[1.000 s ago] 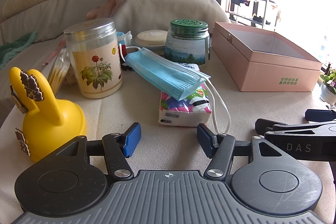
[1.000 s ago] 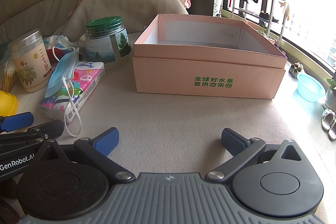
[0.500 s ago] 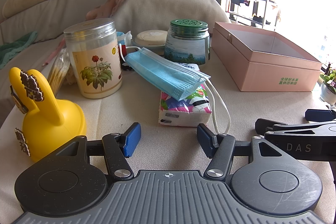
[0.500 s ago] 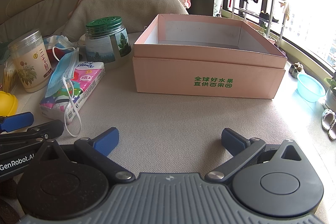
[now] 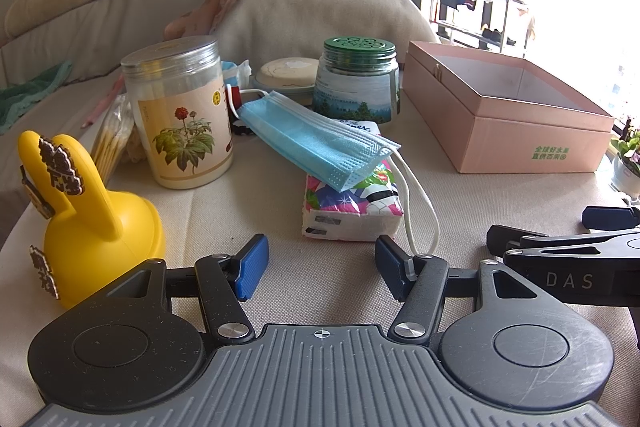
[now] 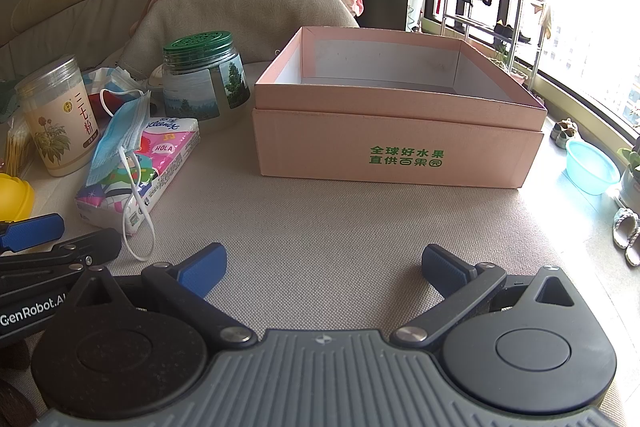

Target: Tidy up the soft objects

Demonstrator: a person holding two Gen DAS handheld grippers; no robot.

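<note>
From the left wrist, my left claw (image 5: 318,265) gapes wide and empty just short of the tissue pack (image 5: 352,205), the blue mask (image 5: 316,141) draped on top. Its ear loop (image 5: 420,211) touches my finger and could snag.

From the right wrist, my right claw (image 6: 323,269) stands wide, empty, over bare cloth-covered desk (image 6: 340,227); the pink box (image 6: 396,143) sits empty by the bright window.

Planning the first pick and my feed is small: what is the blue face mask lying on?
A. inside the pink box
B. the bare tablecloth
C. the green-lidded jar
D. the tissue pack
D: the face mask is draped over the top of the tissue pack, its ear loop hanging down past the pack's near end.
</note>
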